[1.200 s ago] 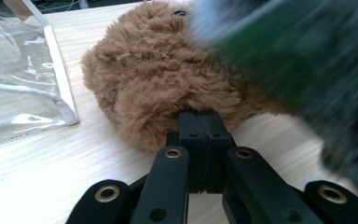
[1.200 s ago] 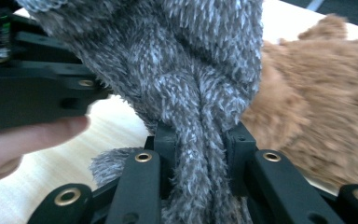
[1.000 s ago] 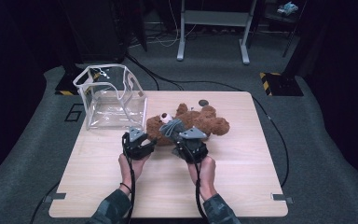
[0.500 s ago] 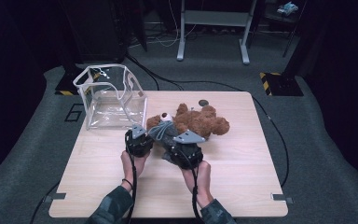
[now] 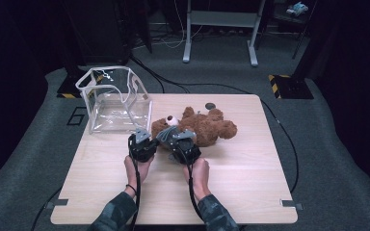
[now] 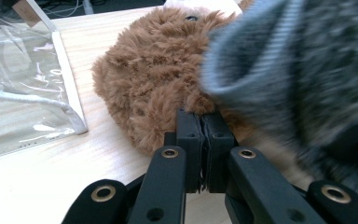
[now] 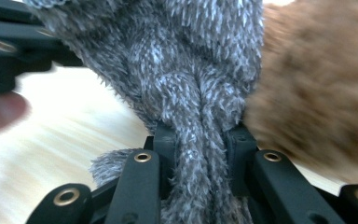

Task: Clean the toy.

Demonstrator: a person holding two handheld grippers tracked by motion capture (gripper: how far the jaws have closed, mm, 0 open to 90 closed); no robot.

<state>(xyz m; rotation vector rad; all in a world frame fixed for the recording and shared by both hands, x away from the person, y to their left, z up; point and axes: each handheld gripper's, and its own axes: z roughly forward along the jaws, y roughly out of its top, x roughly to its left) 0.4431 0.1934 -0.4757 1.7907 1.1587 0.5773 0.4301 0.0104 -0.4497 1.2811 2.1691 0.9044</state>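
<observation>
Both hands have shifted slightly left along the desk [image 5: 250, 192] since a second ago. Right tool [image 7: 200, 140] clamps grey knit garment [image 7: 168, 56]; left tool [image 6: 201, 140] shut at the teddy bear's [image 5: 207, 127] fur. Bear lies mid-desk beside the clear bag [image 5: 113, 98]. Dressing looks underway.

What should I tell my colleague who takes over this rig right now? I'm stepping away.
Left tool: jaws shut together at the brown teddy bear's fur; whether they pinch any is unclear.
Right tool: shut on the grey knitted cloth at the bear.
The bear lies on the table, beside the clear bag, which stands open.
Done: both tools are at the bear.
Left, probably: finish handling the cloth; the bear is not in the bag.
</observation>
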